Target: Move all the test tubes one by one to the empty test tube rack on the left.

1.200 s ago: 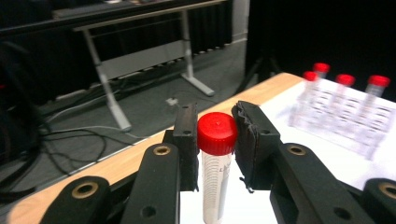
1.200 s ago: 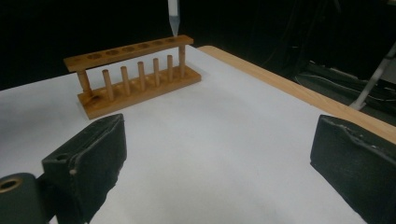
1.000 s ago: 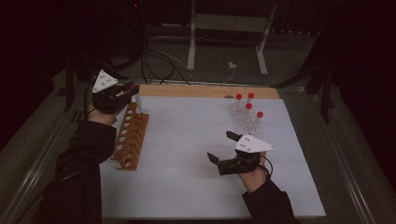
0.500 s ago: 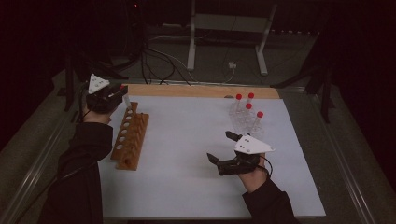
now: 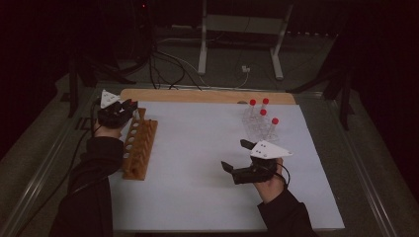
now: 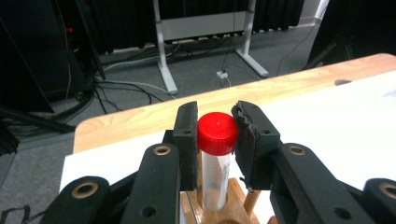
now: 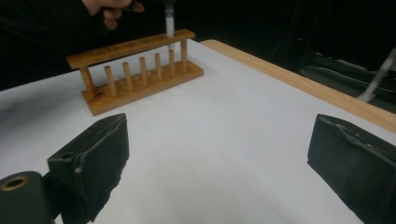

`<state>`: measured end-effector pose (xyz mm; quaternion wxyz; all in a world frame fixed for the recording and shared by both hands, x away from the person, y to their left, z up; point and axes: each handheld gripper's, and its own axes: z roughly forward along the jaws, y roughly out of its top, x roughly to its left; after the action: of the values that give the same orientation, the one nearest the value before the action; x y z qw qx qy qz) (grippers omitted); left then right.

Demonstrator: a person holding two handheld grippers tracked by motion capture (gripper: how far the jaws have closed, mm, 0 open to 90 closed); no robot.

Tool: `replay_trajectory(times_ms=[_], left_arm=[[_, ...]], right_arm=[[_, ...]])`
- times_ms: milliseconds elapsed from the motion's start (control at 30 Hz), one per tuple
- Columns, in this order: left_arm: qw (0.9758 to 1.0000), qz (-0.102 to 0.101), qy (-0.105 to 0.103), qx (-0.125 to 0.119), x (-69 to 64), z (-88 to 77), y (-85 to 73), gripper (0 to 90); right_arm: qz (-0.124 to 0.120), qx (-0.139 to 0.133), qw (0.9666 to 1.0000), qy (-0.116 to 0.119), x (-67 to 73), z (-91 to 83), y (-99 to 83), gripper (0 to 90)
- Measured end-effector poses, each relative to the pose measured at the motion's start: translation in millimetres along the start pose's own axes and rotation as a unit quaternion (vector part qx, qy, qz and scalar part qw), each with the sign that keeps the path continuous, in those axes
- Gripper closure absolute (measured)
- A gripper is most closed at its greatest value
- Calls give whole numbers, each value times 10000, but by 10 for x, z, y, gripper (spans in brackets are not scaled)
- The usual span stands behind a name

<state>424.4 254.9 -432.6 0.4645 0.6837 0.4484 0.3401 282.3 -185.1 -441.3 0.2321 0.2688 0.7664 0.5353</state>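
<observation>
Gripping the tube [image 6: 215, 158] by its cap, the left gripper [image 6: 215, 135] should sink it straight into the rack's [image 5: 139, 147] far hole; right gripper [image 5: 236, 155] waits open.

- The high view is dim; the room behind falls into near black, and only the white table top [image 5: 197, 148] catches light.
- Both gripper views are brighter, with soft blur on the close black jaws.
</observation>
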Motion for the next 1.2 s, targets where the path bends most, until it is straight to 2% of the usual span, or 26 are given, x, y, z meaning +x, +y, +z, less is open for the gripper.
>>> replay_trajectory(times_ms=[33, 233, 333, 567, 667, 700, 767, 800, 867, 933, 1000, 1033, 1200], left_arm=[[10000, 8, 7, 20, -3, 10, -19, 720], [10000, -55, -6, 65, -2, 41, -115, 720], [9998, -68, -15, 179, 2, 56, -157, 719], [9996, -22, -11, 281, 9, 53, -156, 716], [9991, -40, -92, 404, 17, 49, -132, 706], [9989, -12, -122, 447, 11, 41, -121, 685], [9988, 39, -59, 479, -3, 15, -102, 564], [9987, -8, -81, 495, -8, -11, -81, 483], [9988, -87, -128, 471, -19, -62, -45, 383], [9988, -70, -168, 450, -43, -116, -13, 273], [9984, -59, -339, 441, -73, -175, 18, 179], [9985, -2, -361, 422, -96, -206, 31, 158], [9962, 11, -828, 265, -216, -376, 67, 55]], right_arm=[[25, 1, 10000, 42, -3, 1, -1, 57], [88, -84, 9999, -42, 11, -22, 6, 16], [128, -89, 9999, -35, 7, -32, 12, 15], [245, -117, 9996, 125, 5, -57, 35, 15], [289, -95, 9993, 226, 1, -71, 55, 0], [292, -77, 9992, 255, -2, -77, 63, 0], [297, -63, 9992, 279, -16, -99, 83, 0], [316, -76, 9990, 294, -25, -114, 94, 0], [295, -112, 9991, 283, -46, -147, 116, 0], [296, -149, 9992, 235, -73, -181, 137, 0], [316, -174, 9991, 224, -114, -216, 158, 0], [307, -181, 9992, 177, -131, -235, 170, 0], [291, -227, 9993, -36, -262, -344, 222, 0]])
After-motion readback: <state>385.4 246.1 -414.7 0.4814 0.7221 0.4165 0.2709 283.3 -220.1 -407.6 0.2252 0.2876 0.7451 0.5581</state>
